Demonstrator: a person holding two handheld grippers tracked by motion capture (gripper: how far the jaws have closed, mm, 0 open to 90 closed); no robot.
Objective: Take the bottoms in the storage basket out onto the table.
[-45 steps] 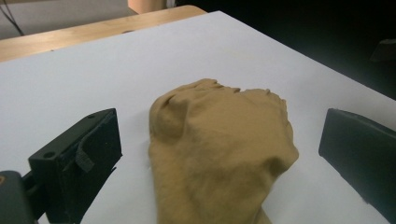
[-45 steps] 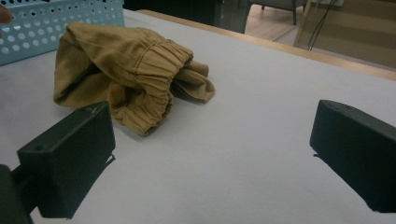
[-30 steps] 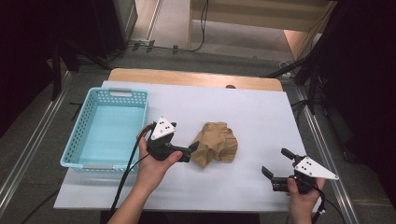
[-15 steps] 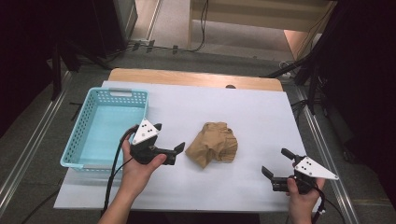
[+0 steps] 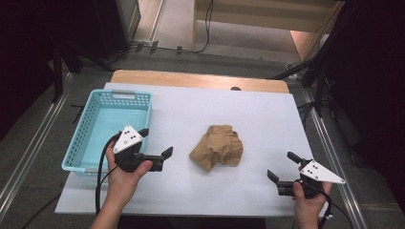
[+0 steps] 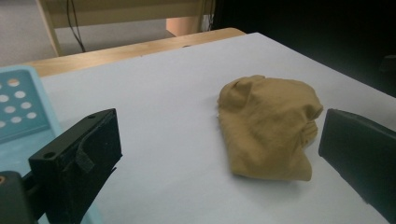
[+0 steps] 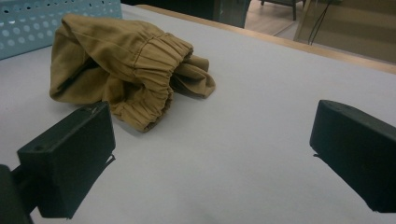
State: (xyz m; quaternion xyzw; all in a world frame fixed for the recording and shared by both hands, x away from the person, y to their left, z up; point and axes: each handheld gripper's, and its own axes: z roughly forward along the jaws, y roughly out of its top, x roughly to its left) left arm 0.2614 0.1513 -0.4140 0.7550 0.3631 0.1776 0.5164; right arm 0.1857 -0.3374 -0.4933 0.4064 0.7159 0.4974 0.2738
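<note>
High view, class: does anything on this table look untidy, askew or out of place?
Only the tan garment: it lies crumpled in a heap mid-table, its elastic cuff bunched, beside the blue basket and not in it. Both grippers, left and right, are open and clear of it.

Lighting ok on the table, surroundings near black.
Even overhead light on the white table (image 5: 267, 109), no glare; dark room edges left and right in the high view. Cloth (image 6: 268, 126) casts a soft shadow underneath. Gripper views: near black jaws slightly soft, background blurred, mild grain.
</note>
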